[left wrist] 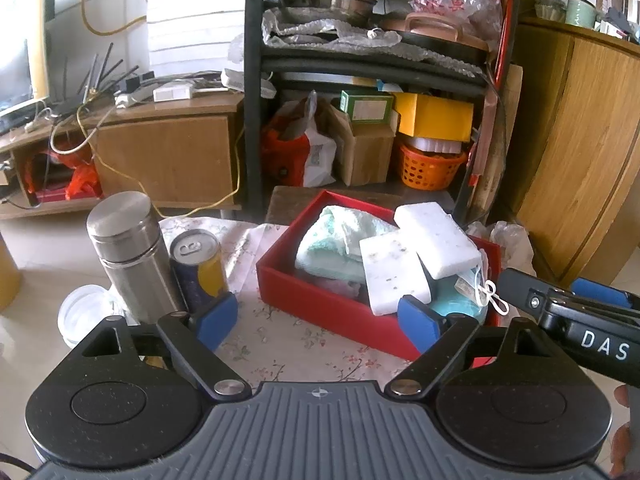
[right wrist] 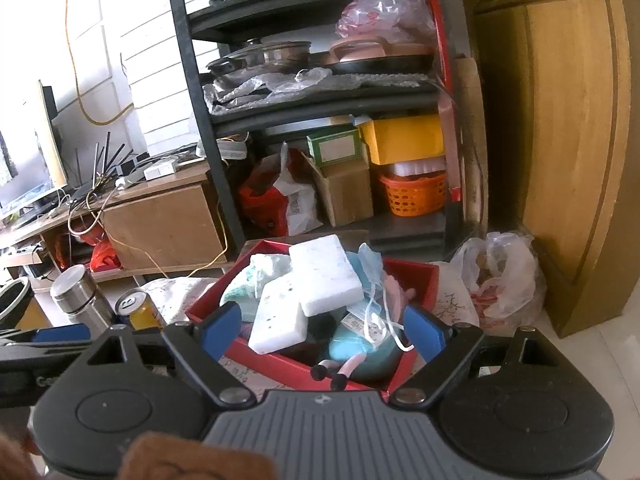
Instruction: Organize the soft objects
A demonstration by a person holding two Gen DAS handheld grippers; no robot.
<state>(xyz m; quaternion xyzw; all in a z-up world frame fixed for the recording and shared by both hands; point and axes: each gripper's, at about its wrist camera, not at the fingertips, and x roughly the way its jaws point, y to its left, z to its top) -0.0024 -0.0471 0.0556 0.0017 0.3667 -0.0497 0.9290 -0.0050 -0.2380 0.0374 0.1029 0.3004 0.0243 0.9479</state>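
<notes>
Left claw (left wrist: 320,320) and right claw (right wrist: 324,330), both open and empty, before red box (left wrist: 320,304) holding sponges (left wrist: 438,238) and towel (left wrist: 336,240).

The right gripper (right wrist: 323,330) hangs with jaws apart and empty over a red box (right wrist: 416,276). Two white sponges (right wrist: 326,276) overlap on top of a pale towel (right wrist: 256,276), a mask (right wrist: 370,268) and a teal toy (right wrist: 360,350). A flask (right wrist: 80,298) and can (right wrist: 138,308) stand left.

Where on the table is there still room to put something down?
There is a bare strip of flowered tablecloth between the can and the red box, running toward the camera. The box is piled with white sponges, a towel and a mask. The steel flask crowds the left.
</notes>
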